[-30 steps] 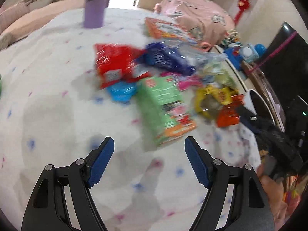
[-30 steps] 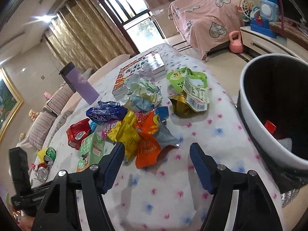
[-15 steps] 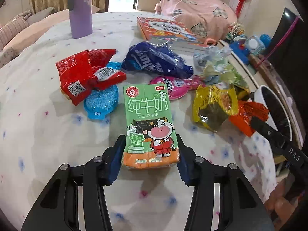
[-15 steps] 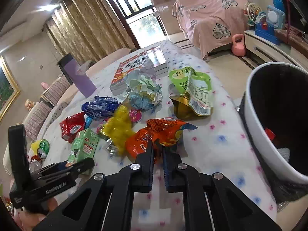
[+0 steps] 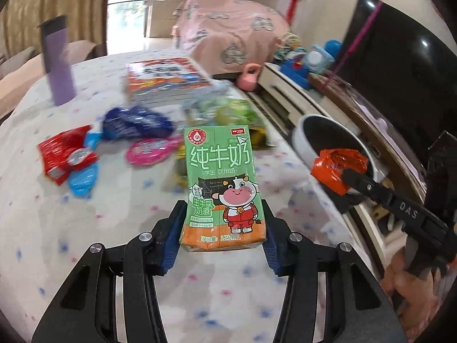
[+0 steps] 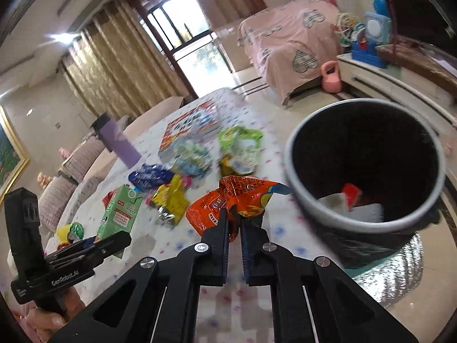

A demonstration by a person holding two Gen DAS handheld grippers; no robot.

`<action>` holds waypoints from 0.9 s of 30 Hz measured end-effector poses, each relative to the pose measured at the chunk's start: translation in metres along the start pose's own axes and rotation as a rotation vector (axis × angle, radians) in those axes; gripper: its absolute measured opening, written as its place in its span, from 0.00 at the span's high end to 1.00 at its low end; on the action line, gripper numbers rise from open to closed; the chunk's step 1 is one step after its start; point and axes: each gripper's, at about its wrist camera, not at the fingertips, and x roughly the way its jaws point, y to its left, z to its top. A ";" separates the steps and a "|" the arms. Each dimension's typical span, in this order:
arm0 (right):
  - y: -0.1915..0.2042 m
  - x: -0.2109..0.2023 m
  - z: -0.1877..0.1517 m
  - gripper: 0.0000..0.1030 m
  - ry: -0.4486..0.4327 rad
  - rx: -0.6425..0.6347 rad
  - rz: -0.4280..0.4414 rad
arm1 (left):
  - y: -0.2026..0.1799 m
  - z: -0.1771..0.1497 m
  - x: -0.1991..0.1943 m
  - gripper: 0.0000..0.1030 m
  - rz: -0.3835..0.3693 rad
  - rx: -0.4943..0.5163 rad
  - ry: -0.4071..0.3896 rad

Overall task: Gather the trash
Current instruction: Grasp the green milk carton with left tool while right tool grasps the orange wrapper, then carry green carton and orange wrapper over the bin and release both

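The left claw point(image 5: 222, 225) grips a green milk carton point(image 5: 221, 183) lifted above the table point(image 5: 42, 214); at right, the right claw point(image 6: 234, 220) pinches an orange wrapper point(image 6: 228, 200) just beside the trash bin point(image 6: 368, 223). Both loads appear bound for the bin, each needing carrying over its rim before release.

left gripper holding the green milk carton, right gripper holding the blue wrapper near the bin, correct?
Not quite. The right gripper is shut on the orange wrapper, not a blue one; the right wrist view shows it. The left gripper does hold the green milk carton, and the bin is close by.
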 end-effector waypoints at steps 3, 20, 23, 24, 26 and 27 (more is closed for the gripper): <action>-0.016 -0.017 0.004 0.93 -0.031 0.024 -0.030 | -0.020 0.004 0.003 0.53 -0.026 0.040 0.004; -0.074 -0.051 0.020 0.93 -0.086 0.066 -0.134 | -0.107 0.031 0.037 0.53 -0.124 0.201 0.025; -0.081 -0.050 0.024 0.93 -0.086 0.068 -0.144 | -0.121 0.038 0.045 0.53 -0.132 0.224 0.028; -0.084 -0.049 0.026 0.93 -0.084 0.069 -0.149 | -0.125 0.040 0.048 0.53 -0.136 0.228 0.031; -0.090 -0.049 0.030 0.93 -0.082 0.070 -0.154 | -0.132 0.045 0.054 0.53 -0.144 0.237 0.038; -0.092 -0.048 0.032 0.93 -0.080 0.068 -0.159 | -0.136 0.047 0.057 0.53 -0.146 0.245 0.040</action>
